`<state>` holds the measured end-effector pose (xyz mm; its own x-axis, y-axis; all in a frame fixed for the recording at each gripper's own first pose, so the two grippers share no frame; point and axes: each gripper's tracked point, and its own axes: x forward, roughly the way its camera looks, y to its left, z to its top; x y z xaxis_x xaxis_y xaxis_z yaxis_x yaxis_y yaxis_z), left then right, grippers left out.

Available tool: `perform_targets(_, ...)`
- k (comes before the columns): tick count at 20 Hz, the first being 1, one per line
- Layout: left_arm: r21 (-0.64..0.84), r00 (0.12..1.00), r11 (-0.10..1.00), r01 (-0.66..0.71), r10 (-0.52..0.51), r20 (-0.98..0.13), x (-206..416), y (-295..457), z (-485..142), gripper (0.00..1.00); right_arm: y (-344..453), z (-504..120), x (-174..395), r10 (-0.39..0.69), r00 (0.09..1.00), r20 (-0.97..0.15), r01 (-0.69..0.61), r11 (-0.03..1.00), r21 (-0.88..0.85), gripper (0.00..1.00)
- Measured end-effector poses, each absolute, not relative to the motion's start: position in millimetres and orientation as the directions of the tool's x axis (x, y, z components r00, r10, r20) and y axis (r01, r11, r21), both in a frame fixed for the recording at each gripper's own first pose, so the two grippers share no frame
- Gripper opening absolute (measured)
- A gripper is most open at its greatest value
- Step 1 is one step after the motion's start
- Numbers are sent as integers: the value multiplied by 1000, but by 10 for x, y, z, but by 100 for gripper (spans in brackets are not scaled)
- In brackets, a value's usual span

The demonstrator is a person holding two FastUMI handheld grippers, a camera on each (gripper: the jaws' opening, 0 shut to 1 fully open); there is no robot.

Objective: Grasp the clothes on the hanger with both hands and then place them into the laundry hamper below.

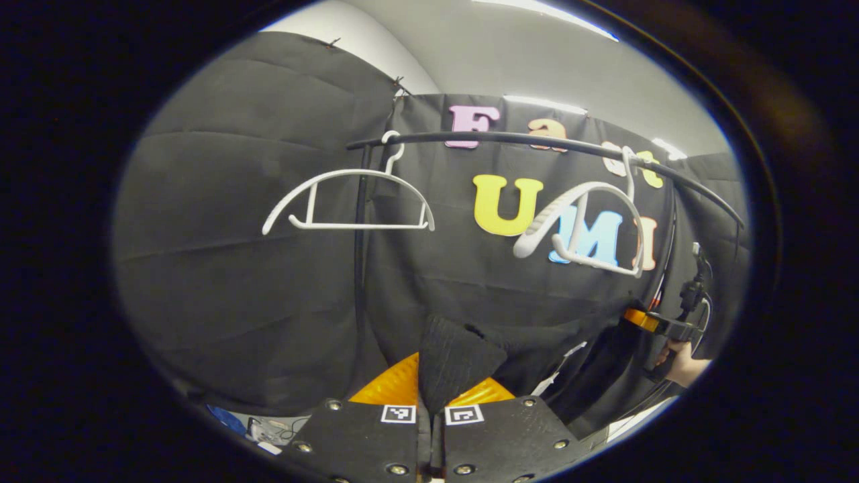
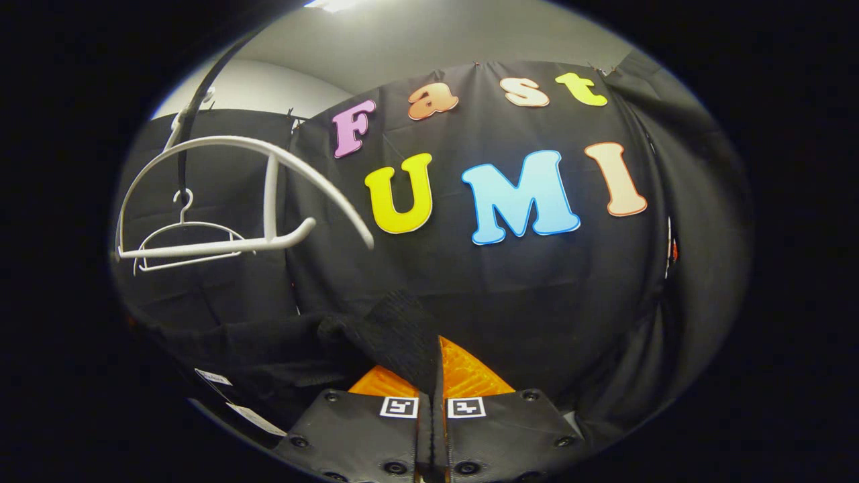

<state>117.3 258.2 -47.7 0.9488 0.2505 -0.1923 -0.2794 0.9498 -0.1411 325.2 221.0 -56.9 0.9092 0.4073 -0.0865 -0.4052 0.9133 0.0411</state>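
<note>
1. Left tool [image 1: 429, 402], bottom centre, is clamped on a fold of the black garment [image 1: 456, 359].
2. Right tool [image 2: 433, 396] likewise pinches the garment [image 2: 396, 329].
3. Both hangers [image 1: 349, 201] [image 1: 584, 228] hang bare from the rail [image 1: 537, 139]: removal looks done, lowering into the hamper remains.
4. Left view shows a hand [image 1: 684, 365] at lower right.

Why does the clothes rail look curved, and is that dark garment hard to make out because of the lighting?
In the left gripper view the rail bows, a fisheye effect; the white hangers stay sharp. In the right gripper view the near hanger looms large and warped. In both views the black garment blends into the dark cloth wall; ceiling strips glare at the top.
</note>
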Motion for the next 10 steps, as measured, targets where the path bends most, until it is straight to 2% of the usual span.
perform_targets(10,-147,969,978,-150,116,-220,1045,2471,-830,2,1745,-776,2477,270,949,-165,-273,962,3,2)
